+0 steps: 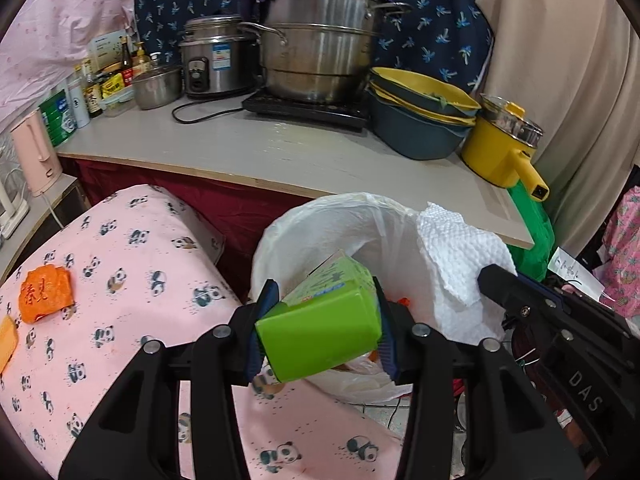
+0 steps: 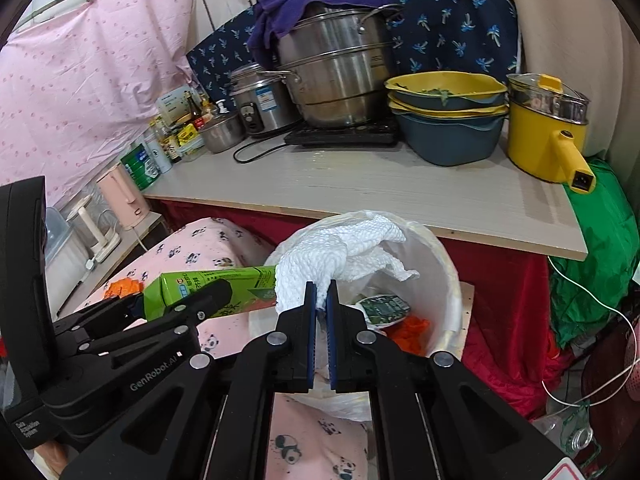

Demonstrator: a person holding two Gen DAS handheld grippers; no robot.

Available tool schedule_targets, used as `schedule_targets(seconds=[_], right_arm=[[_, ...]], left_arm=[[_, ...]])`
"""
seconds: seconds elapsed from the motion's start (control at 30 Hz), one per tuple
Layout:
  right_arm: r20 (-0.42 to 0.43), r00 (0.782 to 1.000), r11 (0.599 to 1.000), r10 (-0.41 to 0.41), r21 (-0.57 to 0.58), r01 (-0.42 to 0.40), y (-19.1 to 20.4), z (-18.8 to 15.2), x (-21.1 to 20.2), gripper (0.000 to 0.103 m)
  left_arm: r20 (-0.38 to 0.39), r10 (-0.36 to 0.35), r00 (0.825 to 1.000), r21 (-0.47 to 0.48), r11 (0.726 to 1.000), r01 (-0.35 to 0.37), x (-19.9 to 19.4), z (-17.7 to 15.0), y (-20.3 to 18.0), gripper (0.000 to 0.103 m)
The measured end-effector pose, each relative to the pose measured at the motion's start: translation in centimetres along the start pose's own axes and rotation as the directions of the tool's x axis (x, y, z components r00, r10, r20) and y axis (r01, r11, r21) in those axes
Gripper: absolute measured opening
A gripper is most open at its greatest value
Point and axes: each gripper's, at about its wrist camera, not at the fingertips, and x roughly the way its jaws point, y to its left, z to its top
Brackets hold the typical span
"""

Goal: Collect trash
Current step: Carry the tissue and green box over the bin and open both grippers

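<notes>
Carrying two pieces of trash at once, both grippers hang just over the white-lined bin, low in the middle of each view. The left gripper has its jaws clamped on a green drink carton, held across the bin's near rim; the right gripper has its jaws pinched tight on a crumpled white paper towel, which sits above the bin's mouth. Neither piece has been let go. Some rubbish already lies inside the bin: a dark green wrapper and an orange scrap. By my reading the job is partway done, since an orange wrapper with pale characters lies on the panda-print pink cover at the left of the left wrist view, with a yellow-orange piece at the frame's edge. Readable writing: "GenRobot.AI" on the left gripper's body, "DAS" on the right gripper's arm; the carton's print is too small to read
</notes>
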Motion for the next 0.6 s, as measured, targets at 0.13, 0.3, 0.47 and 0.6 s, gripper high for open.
schedule_targets(seconds=[0.13,0.3,0.47,0.6], right_arm=[[0.000,1.000,1.000,-0.014,0.018,0.014,-1.2,0.0,0.1,0.005],[-0.003,1.000,0.999,-0.028,0.029,0.028,-2.3,-0.1,0.4,0.005],[-0.006,0.999,0.999,-0.037,0.036,0.037,-2.8,0.0,0.7,0.005],[-0.007,0.999,0.999,-0.042,0.034,0.042,-2.9,0.1,1.0,0.005]], left_arm=[[-0.014,-0.008,1.000,0.023,1.000,0.008,1.3,-0.1,-1.0,0.043],[-0.018,-0.020,1.000,0.036,0.999,0.020,2.3,-0.1,-1.7,0.043],[-0.008,-0.008,1.000,0.055,0.998,0.009,2.8,-0.2,-2.4,0.044],[0.007,0.007,1.000,0.043,0.999,-0.007,2.7,-0.1,-2.3,0.059]])
